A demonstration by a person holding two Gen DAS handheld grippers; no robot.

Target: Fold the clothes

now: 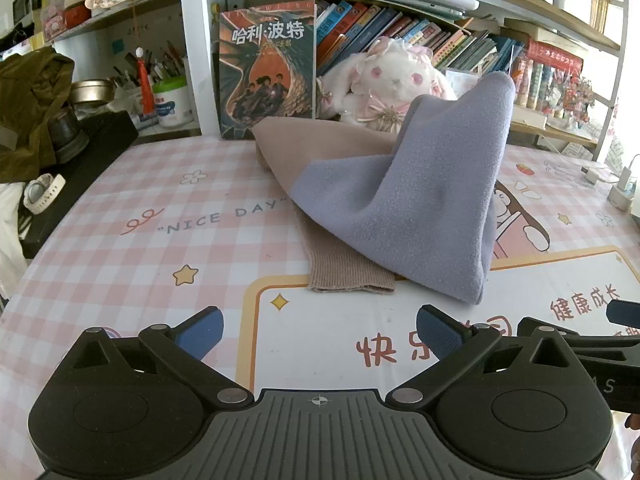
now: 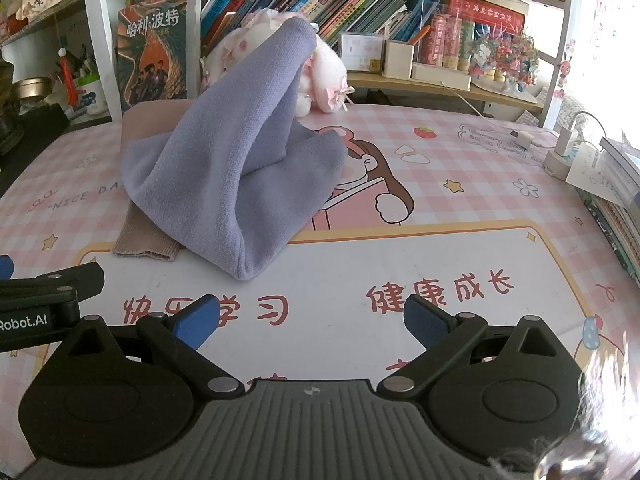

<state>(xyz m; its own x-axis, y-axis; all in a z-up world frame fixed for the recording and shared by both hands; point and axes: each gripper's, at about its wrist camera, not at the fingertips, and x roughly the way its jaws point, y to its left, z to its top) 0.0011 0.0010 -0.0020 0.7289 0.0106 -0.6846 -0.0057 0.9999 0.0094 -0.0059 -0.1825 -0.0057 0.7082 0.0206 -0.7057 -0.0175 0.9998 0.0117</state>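
- Pink checked cloth with cartoon prints and the words "NICE DAY" covers the tabletop (image 1: pixel 120 264) that both our grippers look across, and bookshelves (image 2: pixel 360 4) packed with books run along the far side.
- We see our left gripper (image 1: pixel 320 330) with its blue-padded fingers (image 1: pixel 204 330) spread wide and nothing between them, low over the white printed panel of the cloth.
- Our right gripper (image 2: pixel 312 320) stands the same way, fingers wide apart and empty, over the red printed characters.
- Just ahead of the left gripper and a little to its right lies the garment: a lilac piece (image 1: pixel 400 208) heaped up into a peak, its near corner resting on the tabletop.
- From the right gripper the same lilac piece (image 2: pixel 224 168) sits ahead and to the left, apart from the fingers.
- A tan piece (image 1: pixel 320 144) shows beyond and under the lilac, and its ribbed cuff (image 1: pixel 352 276) lies flat on the cloth straight ahead of the left gripper; we cannot tell whether lilac and tan are one garment or two.
- Behind the heap, a white and pink plush rabbit (image 1: pixel 396 80) leans by the shelf, with a large book (image 1: pixel 268 68) standing upright to its left.
- Far to the right of the right gripper, chargers with white cables (image 2: pixel 560 148) rest near the tabletop's edge.
- At the left edge of the right wrist view, part of the other gripper's black body shows.
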